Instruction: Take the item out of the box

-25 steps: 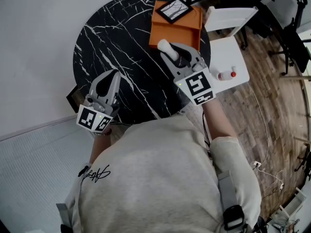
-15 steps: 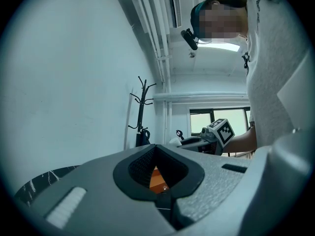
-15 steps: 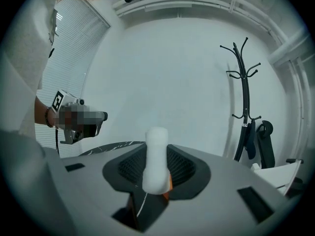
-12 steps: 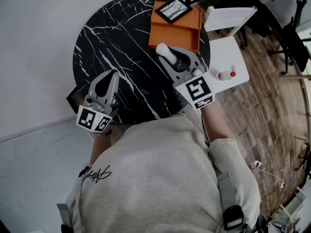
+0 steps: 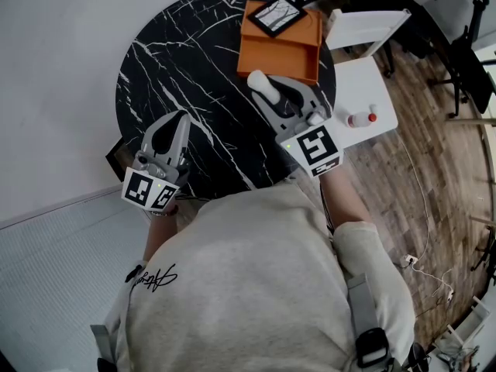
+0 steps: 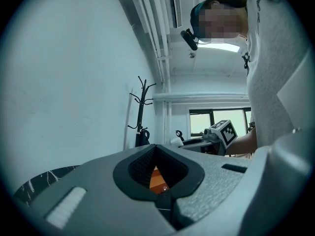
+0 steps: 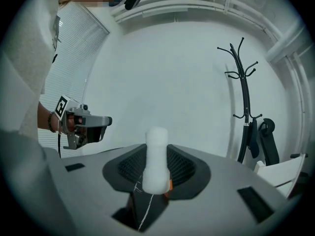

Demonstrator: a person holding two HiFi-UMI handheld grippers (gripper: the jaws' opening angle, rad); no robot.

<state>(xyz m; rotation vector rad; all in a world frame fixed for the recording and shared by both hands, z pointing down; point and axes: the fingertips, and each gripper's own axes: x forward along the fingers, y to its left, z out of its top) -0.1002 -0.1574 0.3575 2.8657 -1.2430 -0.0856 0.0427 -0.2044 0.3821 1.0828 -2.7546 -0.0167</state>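
R claw (image 5: 273, 91) shut on white cylinder item (image 5: 260, 82), its lower end hidden, L claw (image 5: 177, 119) closed, empty, orange box (image 5: 283, 49) partly under framed picture (image 5: 276, 15)

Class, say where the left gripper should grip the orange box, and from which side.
Probably the box by its left edge, from the left: that edge is free, the frame covers the far end, and the right gripper, holding the white item, crowds the near side.
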